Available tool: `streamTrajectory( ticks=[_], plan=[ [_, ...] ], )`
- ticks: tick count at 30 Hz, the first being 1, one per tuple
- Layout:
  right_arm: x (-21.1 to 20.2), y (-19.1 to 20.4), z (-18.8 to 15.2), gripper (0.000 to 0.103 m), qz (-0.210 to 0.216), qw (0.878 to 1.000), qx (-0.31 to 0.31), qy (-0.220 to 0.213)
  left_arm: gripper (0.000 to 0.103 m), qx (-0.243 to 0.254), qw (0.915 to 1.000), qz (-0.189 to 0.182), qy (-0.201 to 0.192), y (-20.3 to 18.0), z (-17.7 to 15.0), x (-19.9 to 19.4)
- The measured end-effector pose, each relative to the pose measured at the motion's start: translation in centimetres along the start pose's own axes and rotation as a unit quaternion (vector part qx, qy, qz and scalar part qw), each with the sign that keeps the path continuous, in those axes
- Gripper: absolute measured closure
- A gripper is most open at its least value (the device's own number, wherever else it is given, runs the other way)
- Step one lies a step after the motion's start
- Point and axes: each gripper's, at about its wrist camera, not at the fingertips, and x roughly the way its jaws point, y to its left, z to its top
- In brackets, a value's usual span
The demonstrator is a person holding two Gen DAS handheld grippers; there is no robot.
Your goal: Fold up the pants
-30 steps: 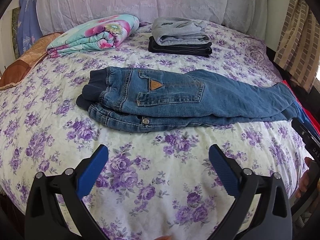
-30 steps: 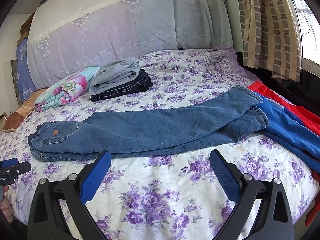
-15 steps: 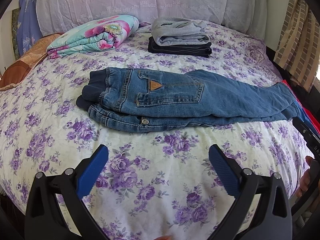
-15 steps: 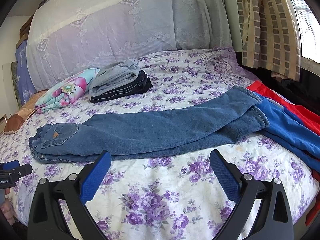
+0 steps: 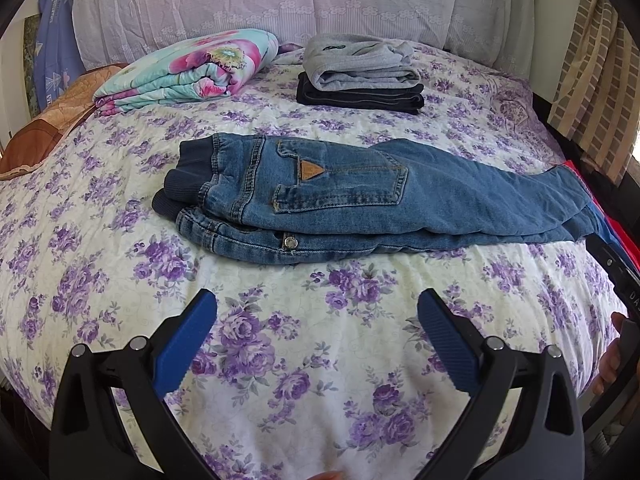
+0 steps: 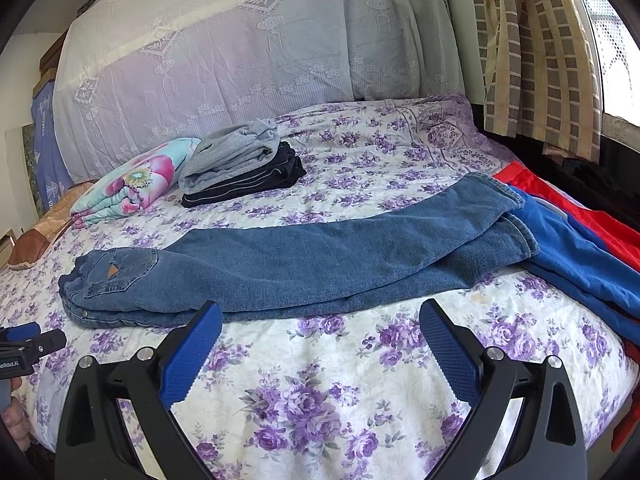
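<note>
Blue denim pants (image 5: 360, 200) lie across the flowered bed, folded lengthwise with one leg over the other, waistband to the left and a tan patch on the back pocket. In the right wrist view the same pants (image 6: 320, 264) stretch from the waist at left to the hems at right. My left gripper (image 5: 316, 336) hovers open over the sheet in front of the waist end, touching nothing. My right gripper (image 6: 320, 344) is open too, just short of the legs' near edge, and holds nothing.
A stack of folded grey and black clothes (image 5: 360, 76) and a rolled floral blanket (image 5: 192, 68) sit at the back. Blue and red garments (image 6: 580, 248) lie at the hems on the right. The bedsheet (image 6: 320, 400) drops off at the near edge. A curtain (image 6: 532, 52) hangs at the right.
Both grippers have drifted very slightly; the pants look a touch lower in each view. Nothing was grasped or released, and the pants lie as before.
</note>
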Motion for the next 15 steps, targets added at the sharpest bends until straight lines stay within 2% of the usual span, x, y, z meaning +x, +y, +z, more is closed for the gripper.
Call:
streamTrajectory(
  ticks=[15],
  plan=[
    [0.03,0.01,-0.01,0.004,0.000,1.000,0.000,0.001,0.004,0.001,1.0000,0.000,0.004,-0.13,-0.29,0.11]
  ],
)
